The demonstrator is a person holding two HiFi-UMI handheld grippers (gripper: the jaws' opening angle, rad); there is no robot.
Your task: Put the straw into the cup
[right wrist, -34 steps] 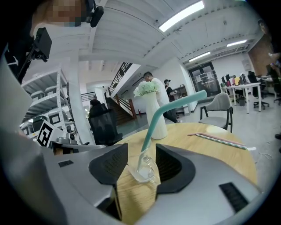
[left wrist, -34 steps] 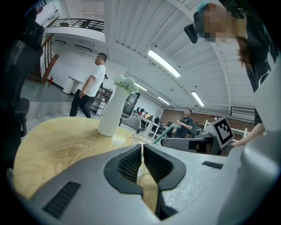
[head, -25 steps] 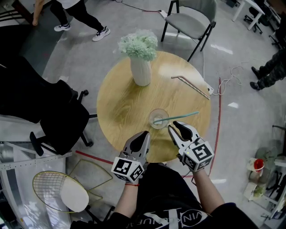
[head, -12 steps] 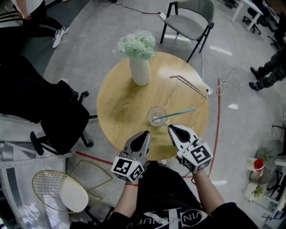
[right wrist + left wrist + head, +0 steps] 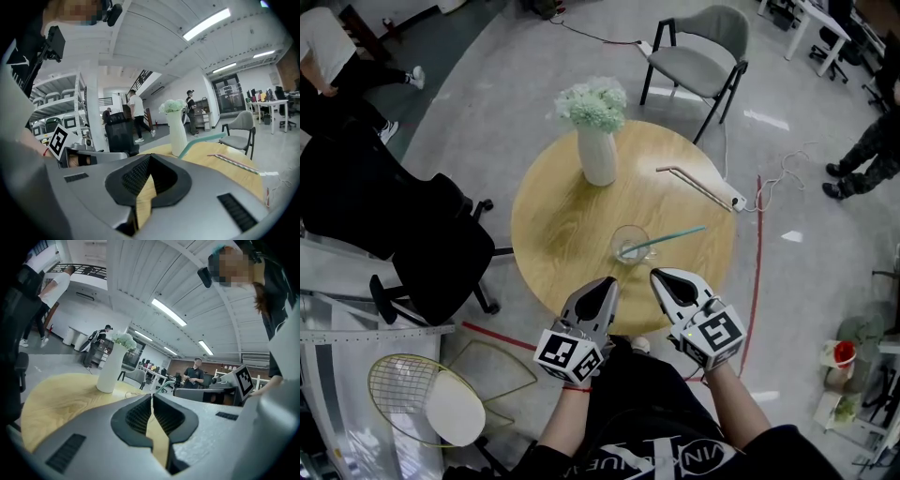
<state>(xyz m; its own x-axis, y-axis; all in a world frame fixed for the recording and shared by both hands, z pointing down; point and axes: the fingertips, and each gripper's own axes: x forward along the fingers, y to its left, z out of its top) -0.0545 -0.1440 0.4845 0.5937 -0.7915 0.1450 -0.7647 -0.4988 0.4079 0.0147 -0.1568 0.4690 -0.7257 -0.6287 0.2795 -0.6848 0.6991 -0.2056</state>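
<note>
A clear cup [image 5: 630, 245] stands on the round wooden table [image 5: 558, 225], near its front edge. A teal straw [image 5: 677, 235] rests in the cup and leans out to the right; it also shows in the right gripper view as the teal straw [image 5: 202, 139]. My left gripper [image 5: 606, 284] is shut and empty, just short of the table's edge, in front of the cup and to its left. My right gripper [image 5: 660, 277] is shut on nothing, in front of the cup and to its right. Its jaws [image 5: 149, 157] meet at the tips, as do those of the left gripper [image 5: 152, 397].
A white vase of pale flowers [image 5: 598, 141] stands at the back of the table, with a second straw [image 5: 698, 184] lying at the right. A grey chair [image 5: 698, 56] stands behind the table, a black office chair [image 5: 431, 253] to the left. People stand around the room.
The right gripper's jaws have closed with nothing in them. Both grippers have drawn back slightly from the cup and risen. The teal straw stays in the cup.
</note>
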